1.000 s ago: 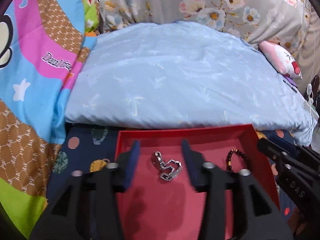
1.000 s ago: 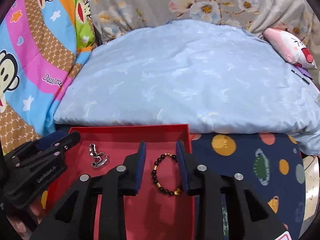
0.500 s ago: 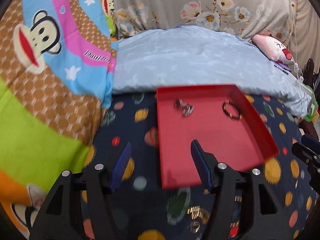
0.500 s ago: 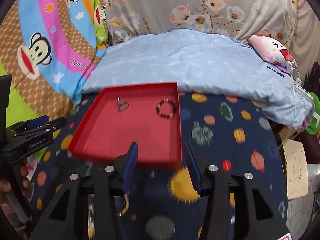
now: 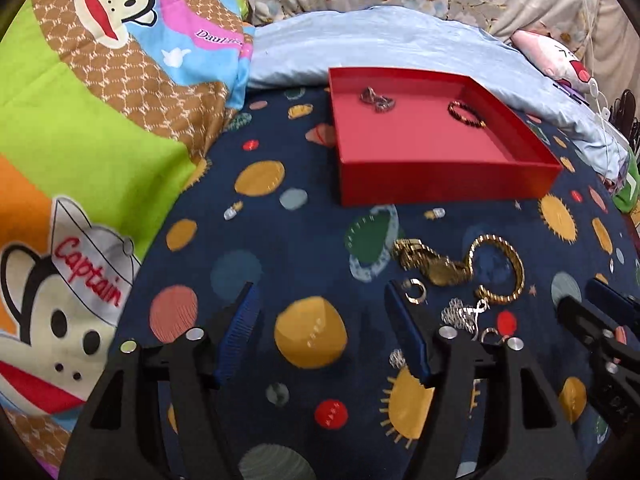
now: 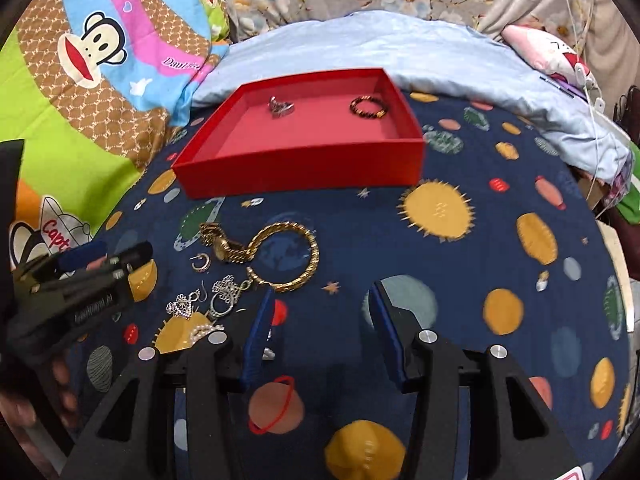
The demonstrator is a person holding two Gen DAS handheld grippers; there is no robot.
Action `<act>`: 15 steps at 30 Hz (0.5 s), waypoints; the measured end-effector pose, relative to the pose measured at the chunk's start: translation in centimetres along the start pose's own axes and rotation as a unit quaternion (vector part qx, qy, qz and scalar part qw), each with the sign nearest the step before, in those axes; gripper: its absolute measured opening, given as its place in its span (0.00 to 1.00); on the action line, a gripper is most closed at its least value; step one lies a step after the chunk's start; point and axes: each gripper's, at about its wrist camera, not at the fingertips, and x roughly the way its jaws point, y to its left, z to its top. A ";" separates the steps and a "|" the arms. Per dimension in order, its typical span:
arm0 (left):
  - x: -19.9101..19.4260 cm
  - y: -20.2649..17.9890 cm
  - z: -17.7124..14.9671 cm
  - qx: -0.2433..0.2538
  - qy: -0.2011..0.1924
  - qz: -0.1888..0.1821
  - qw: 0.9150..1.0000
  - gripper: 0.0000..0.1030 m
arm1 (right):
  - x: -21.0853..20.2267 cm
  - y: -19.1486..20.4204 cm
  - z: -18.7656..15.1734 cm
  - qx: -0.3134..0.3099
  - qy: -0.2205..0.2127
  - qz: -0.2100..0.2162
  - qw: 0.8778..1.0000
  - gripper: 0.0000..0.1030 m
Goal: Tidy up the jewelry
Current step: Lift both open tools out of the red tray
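Lay on the planet-print bed sheet [image 6: 460,264]: red tray [image 6: 300,168] at twelve o'clock, already holding silver chain [image 6: 281,106] and beaded bracelet [image 6: 369,106], evidently as the collecting spot. Sat unsorted at nine o'clock of the right gripper [image 6: 320,336]: gold bracelet [image 6: 296,256], gold watch [image 6: 222,246], earrings [image 6: 200,302]. Stood wide and empty after just opening, both right fingers [image 6: 386,328] and left gripper [image 5: 320,328], likely readied for the next pick.

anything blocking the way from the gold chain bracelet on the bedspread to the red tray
Nothing visible does. The gold chain bracelet lies on bare bedspread just short of the red tray; only the tray's low near wall must be cleared. Both grippers are open and empty.
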 end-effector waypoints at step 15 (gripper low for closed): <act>1.0 1.3 -1.1 -0.021 0.010 0.011 1.000 0.70 | 4.8 2.1 0.9 -0.012 0.022 0.004 1.000 0.60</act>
